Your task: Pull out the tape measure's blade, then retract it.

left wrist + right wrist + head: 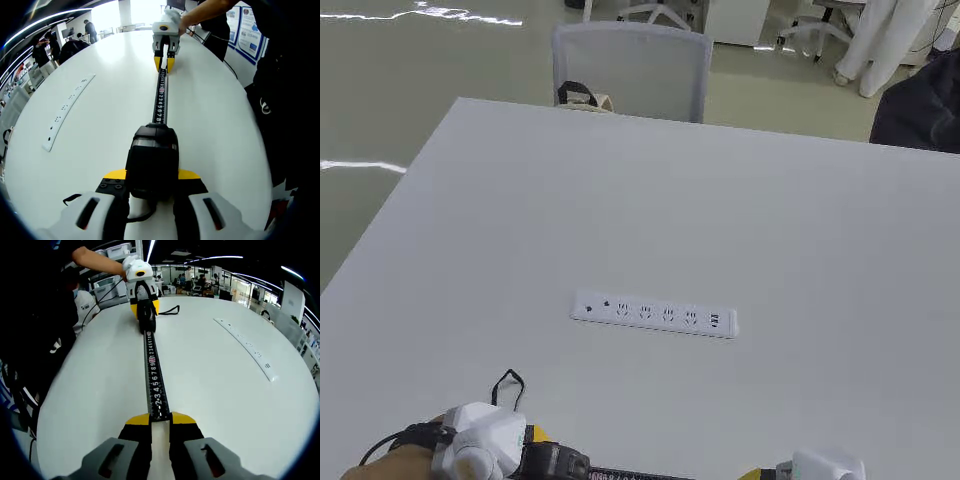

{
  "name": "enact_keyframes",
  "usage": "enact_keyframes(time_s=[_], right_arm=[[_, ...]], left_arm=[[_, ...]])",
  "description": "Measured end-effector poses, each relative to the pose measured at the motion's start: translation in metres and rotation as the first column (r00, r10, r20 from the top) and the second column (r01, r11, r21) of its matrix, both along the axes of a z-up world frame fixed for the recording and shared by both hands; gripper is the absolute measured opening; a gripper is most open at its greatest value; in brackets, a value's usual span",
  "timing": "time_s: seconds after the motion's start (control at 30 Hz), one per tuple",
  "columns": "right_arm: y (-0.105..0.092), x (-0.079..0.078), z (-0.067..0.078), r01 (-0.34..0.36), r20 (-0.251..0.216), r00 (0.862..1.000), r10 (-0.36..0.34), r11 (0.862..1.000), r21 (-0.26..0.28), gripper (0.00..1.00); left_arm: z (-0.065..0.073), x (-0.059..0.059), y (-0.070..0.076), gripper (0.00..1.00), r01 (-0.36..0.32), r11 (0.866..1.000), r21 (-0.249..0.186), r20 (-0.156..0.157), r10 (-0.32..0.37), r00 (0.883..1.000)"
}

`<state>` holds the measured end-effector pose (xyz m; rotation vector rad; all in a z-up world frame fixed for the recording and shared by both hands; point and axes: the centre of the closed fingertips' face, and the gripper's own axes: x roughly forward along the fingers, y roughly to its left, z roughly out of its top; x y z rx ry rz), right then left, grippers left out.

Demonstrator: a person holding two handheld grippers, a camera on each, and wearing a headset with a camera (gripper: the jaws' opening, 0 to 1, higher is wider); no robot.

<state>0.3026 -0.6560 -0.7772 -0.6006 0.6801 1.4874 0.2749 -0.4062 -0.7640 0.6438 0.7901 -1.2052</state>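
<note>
While the left tool (152, 176) clamps the black case (151, 159) between its yellow-tipped jaws, the right tool (160, 418) pinches the free end of the blade (154, 375), its jaws drawn narrow on it. The blade lies pulled out flat on the white surface (720, 200), running straight from the case to the right tool with its printed numbers face up. In the head view both tools sit at the near edge, the left one at bottom left and the right one at bottom right. A black strap (507, 385) loops on the surface just beside the case. A power strip (653, 315) lies well beyond the blade, roughly parallel to it, and a chair (632, 70) stands at the far edge.
</note>
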Motion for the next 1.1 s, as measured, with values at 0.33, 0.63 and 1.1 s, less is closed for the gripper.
enact_keyframes(time_s=[0.33,0.63,1.1], right_arm=[[-0.011,0.001,0.001,0.000,-0.004,1.000,0.000,1.000,-0.005,0.10],[-0.021,0.003,-0.001,0.009,-0.007,1.000,-0.009,1.000,-0.018,0.10],[-0.026,0.001,-0.006,0.012,-0.009,1.000,-0.012,0.999,-0.042,0.11]], left_arm=[[-0.001,0.000,0.000,0.29,0.005,1.000,0.002,-0.002,-0.005,1.000],[0.000,-0.001,-0.001,0.29,0.004,1.000,0.004,-0.003,-0.004,1.000],[0.000,0.000,-0.002,0.30,0.004,1.000,0.006,-0.004,-0.004,1.000]])
